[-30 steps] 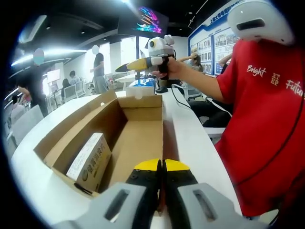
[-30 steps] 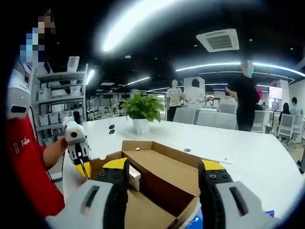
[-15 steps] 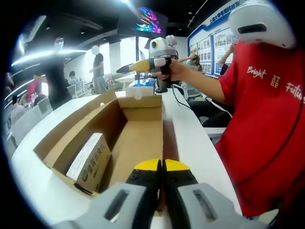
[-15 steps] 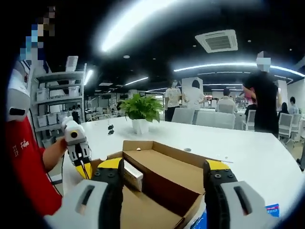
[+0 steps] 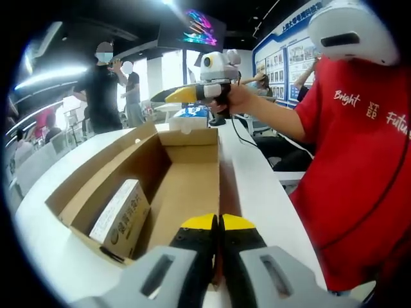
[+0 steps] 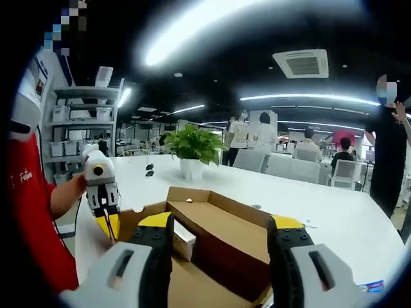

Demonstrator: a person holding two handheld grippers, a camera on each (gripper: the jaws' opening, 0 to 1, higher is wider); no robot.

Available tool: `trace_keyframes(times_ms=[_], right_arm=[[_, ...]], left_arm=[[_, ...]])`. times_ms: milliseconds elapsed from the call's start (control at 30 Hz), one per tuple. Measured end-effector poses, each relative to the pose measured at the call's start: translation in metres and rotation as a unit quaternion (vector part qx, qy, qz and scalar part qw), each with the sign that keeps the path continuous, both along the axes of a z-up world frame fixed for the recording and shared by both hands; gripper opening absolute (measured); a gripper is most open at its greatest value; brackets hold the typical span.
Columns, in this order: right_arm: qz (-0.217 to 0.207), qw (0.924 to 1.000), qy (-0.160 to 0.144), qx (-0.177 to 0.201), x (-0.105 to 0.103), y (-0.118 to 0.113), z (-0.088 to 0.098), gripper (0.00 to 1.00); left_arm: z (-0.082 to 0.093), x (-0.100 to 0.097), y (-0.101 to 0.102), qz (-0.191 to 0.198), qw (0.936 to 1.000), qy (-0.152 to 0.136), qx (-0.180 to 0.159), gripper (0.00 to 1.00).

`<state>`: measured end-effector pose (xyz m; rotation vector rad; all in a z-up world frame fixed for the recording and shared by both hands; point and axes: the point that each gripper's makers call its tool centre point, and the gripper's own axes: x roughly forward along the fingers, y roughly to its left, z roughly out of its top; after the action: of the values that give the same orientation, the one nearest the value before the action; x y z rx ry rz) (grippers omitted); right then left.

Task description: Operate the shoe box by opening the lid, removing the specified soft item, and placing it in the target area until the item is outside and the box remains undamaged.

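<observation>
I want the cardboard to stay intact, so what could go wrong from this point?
1. The left gripper is shut on the shoe box wall; pulling might tear or crease it.
2. The small white box lies against a side wall, so the open right gripper, reaching in, could push the wall outward.

An open-plan office: long white table [image 6: 334,205] with a potted plant [image 6: 191,149] near its far edge; office chairs [image 6: 286,167], storage shelves [image 6: 77,138], ceiling strip lights [image 6: 308,99], wall screen [image 5: 204,27]; people standing about
</observation>
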<state>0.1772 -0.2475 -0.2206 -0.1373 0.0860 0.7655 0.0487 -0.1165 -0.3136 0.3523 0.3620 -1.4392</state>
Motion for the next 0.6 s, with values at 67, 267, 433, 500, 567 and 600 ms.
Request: trace_keyframes(times_ms=[67,267,433,500,567,600], right_arm=[[0.008,0.9999,0.006,0.000,-0.003,0.006,-0.003,0.61],[0.019,0.9995,0.022,0.010,-0.003,0.019,-0.001,0.60],[0.030,0.9994,0.015,-0.012,-0.004,0.025,-0.005,0.50],[0.032,0.9992,0.015,-0.016,-0.004,0.025,-0.007,0.46],[0.035,0.9989,0.011,-0.029,-0.004,0.026,-0.009,0.44],[0.034,0.9985,0.010,-0.040,-0.004,0.026,-0.011,0.43]], left_arm=[[0.000,0.000,0.000,0.001,1.0000,-0.001,0.000,0.01],[0.000,0.000,0.000,0.001,1.0000,0.001,0.000,0.01],[-0.001,0.001,0.000,0.002,1.0000,0.003,0.001,0.01],[-0.001,0.002,0.001,0.003,1.0000,0.001,0.001,0.01],[-0.001,0.002,0.001,0.004,1.0000,0.001,0.001,0.01],[-0.001,0.002,0.001,0.004,1.0000,0.001,0.001,0.01]])
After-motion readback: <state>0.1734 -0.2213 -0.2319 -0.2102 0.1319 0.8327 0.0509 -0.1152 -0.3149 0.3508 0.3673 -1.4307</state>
